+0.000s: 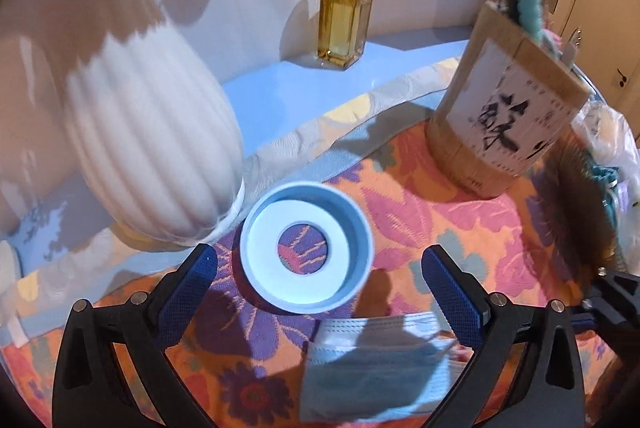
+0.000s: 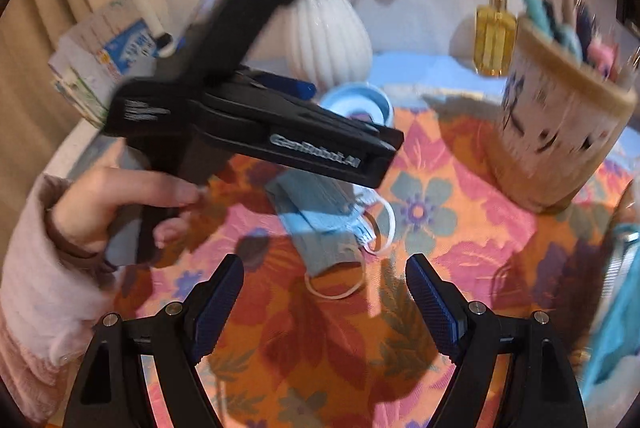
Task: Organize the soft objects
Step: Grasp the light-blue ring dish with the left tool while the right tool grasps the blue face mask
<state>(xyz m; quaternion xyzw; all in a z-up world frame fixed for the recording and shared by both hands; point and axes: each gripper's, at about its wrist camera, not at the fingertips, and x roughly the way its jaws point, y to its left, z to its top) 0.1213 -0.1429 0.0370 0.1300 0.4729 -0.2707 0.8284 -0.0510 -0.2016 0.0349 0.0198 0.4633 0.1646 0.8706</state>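
pale-blue face masks heaped mid-frame on floral cloth. left gripper & right gripper both wide, empty. approach step; next: drop lower, pinch one mask.

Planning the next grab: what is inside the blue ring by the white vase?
Nothing: the blue ring is empty, and the flowered cloth shows through its centre hole. The face mask lies outside, nearer the left gripper. Cloth under its rim is hidden.
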